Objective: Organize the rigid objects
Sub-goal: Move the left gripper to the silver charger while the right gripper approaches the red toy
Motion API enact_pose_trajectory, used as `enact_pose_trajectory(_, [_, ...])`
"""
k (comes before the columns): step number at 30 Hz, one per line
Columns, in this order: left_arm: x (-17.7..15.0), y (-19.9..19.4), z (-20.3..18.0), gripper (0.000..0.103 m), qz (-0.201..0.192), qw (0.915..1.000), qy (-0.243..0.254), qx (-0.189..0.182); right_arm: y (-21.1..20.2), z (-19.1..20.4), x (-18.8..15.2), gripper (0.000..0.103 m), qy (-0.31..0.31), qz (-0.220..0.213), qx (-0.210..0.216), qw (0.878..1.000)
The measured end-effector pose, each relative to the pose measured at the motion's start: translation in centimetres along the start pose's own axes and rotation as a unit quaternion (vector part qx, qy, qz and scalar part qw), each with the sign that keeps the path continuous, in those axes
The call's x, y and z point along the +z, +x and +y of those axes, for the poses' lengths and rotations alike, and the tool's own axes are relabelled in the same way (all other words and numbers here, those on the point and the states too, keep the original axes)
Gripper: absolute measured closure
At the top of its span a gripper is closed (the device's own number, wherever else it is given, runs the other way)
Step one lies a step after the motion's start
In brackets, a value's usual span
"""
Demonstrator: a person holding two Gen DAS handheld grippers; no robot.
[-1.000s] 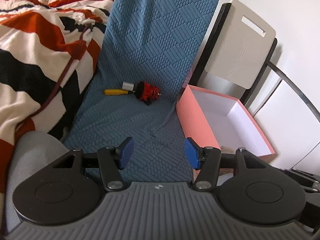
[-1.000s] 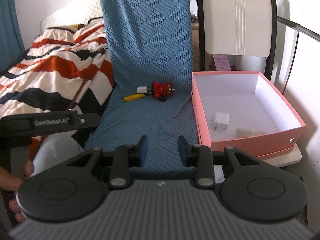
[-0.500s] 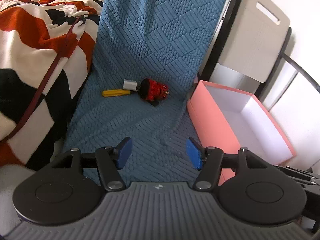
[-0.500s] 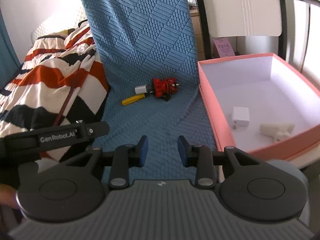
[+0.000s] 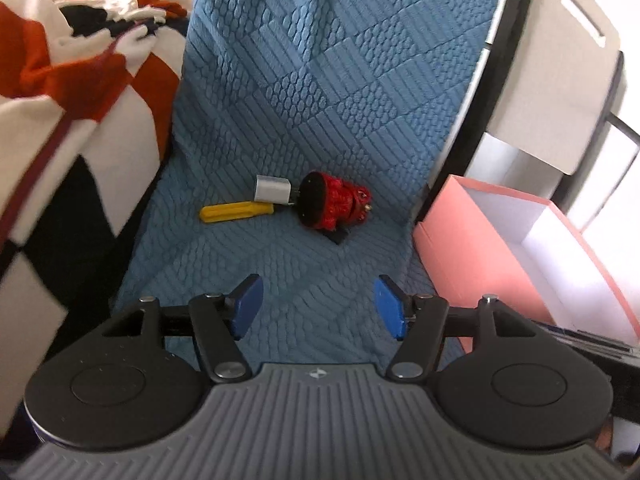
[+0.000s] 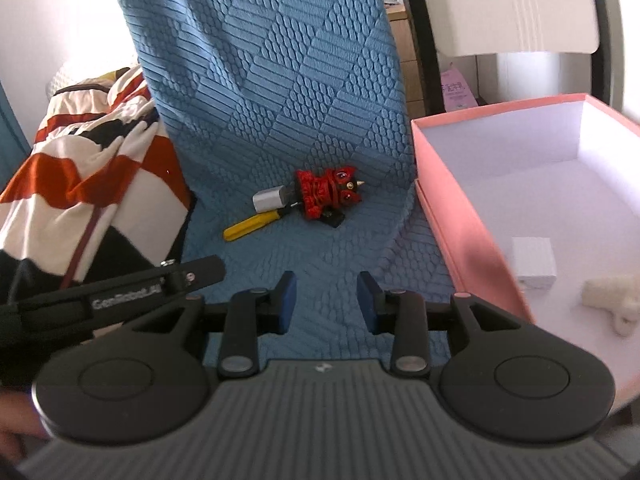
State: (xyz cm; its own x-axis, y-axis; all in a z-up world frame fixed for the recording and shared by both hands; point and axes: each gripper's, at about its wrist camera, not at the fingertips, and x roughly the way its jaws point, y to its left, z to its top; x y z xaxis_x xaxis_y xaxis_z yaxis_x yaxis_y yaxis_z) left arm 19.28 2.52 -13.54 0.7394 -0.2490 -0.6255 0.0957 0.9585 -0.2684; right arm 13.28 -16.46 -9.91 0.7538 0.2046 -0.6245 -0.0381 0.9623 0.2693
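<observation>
A red figurine (image 5: 336,206) (image 6: 326,194) lies on its side on the blue quilted seat (image 5: 304,92) (image 6: 280,92). Touching its left side are a small silver adapter (image 5: 272,190) (image 6: 270,200) and a yellow-handled screwdriver (image 5: 236,213) (image 6: 250,226). My left gripper (image 5: 319,306) is open, short of the pile, with nothing between its blue pads. My right gripper (image 6: 327,302) is open more narrowly, also short of the pile and empty. The pink box (image 5: 480,248) (image 6: 452,208) stands right of the seat, holding a white cube charger (image 6: 534,262) and a small white piece (image 6: 612,298).
A striped red, white and black blanket (image 5: 72,92) (image 6: 88,168) is heaped left of the seat. A white chair back (image 5: 552,80) (image 6: 516,4) rises behind the box. The body of the left gripper (image 6: 120,300) shows low at the left of the right wrist view.
Both grippers have come down and forward toward the pile, which now looks larger in both views. The left jaws stand slightly wider. The objects have not moved.
</observation>
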Motion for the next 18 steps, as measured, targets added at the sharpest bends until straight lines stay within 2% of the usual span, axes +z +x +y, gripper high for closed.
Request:
enact_pose_trajectory(6, [1.4, 4.2, 0.5, 0.035, 0.01, 0.9998, 0.019, 0.001, 3.7, -0.7, 0.8, 0.065, 0.008, 0.0, 0.001, 1.0])
enact_pose_trajectory(9, [2.6, 6.3, 1.3, 0.035, 0.014, 0.9999, 0.009, -0.002, 5.5, -1.0, 1.6, 0.065, 0.018, 0.001, -0.004, 1.0])
enact_pose_trajectory(12, [4.1, 7.8, 1.9, 0.035, 0.018, 0.9997, -0.001, -0.013, 7.3, -1.3, 2.9, 0.065, 0.038, 0.001, 0.009, 0.999])
enact_pose_trajectory(18, [6.6, 11.0, 1.9, 0.035, 0.014, 0.9996, 0.023, 0.003, 11.5, -1.9, 5.2, 0.065, 0.07, 0.01, 0.018, 0.997])
